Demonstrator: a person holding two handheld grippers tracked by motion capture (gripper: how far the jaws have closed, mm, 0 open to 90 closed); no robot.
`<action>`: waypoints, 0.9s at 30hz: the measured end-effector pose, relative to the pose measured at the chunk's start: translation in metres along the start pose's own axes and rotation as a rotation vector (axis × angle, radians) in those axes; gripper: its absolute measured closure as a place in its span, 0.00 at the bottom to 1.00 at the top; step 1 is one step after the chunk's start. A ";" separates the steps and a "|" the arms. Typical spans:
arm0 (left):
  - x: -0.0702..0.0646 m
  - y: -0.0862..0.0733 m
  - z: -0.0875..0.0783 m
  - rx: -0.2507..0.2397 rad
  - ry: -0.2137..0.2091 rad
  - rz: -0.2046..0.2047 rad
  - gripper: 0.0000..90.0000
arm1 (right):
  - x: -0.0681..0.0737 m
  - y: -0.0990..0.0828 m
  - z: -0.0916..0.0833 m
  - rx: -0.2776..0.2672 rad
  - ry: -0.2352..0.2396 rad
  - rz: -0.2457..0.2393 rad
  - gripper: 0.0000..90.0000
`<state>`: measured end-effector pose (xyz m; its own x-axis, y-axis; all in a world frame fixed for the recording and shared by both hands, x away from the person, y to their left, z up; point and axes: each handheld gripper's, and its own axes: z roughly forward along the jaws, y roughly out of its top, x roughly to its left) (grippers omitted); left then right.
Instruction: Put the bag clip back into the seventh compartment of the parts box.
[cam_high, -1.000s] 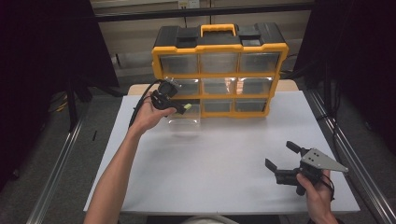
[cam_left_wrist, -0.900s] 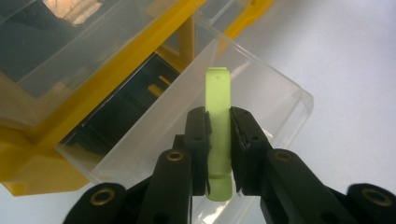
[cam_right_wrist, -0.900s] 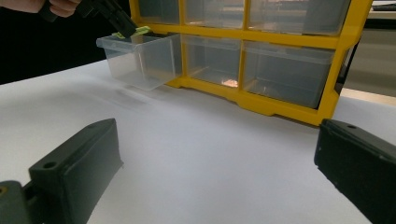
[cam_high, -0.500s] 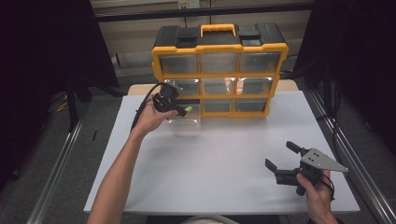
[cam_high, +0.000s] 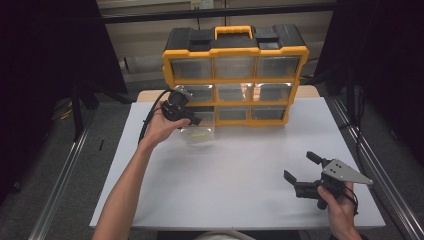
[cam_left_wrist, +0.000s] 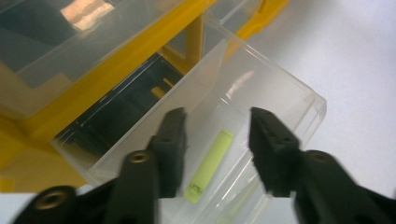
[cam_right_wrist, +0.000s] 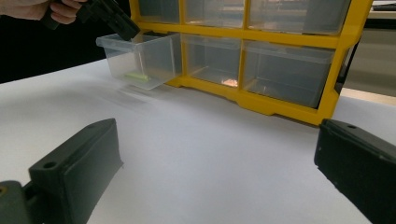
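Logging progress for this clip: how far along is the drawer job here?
Done: the clear drawer is pulled out of the yellow cabinet, and a green stick lies inside it. In hand: the left tongs, above the drawer, have just been opening, nothing pressed between them. The right tongs wait open over the table. Left: probably pushing the drawer shut.

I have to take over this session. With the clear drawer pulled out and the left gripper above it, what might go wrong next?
The clear drawer is pulled far out of the yellow organizer; a careless nudge might drop it onto the table.

The left gripper has just opened over the yellow-green stick. Reaching back in, its jaws might knock the thin drawer wall.
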<state>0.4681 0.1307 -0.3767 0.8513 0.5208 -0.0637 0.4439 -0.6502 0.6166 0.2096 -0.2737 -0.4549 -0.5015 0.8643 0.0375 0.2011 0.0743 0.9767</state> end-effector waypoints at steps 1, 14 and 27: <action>-0.003 -0.001 0.002 -0.034 0.008 -0.045 0.58 | 0.000 0.000 0.000 0.001 -0.001 -0.001 0.00; -0.004 -0.003 -0.001 -0.127 0.110 -0.054 0.13 | -0.001 -0.002 -0.001 -0.004 0.000 0.016 0.00; -0.016 -0.011 -0.004 -0.283 0.146 -0.063 0.05 | -0.003 -0.002 0.001 0.003 -0.005 0.017 0.00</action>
<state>0.4488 0.1318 -0.3796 0.7663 0.6424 -0.0078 0.3815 -0.4453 0.8100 0.2116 -0.2761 -0.4574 -0.4938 0.8680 0.0530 0.2123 0.0612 0.9753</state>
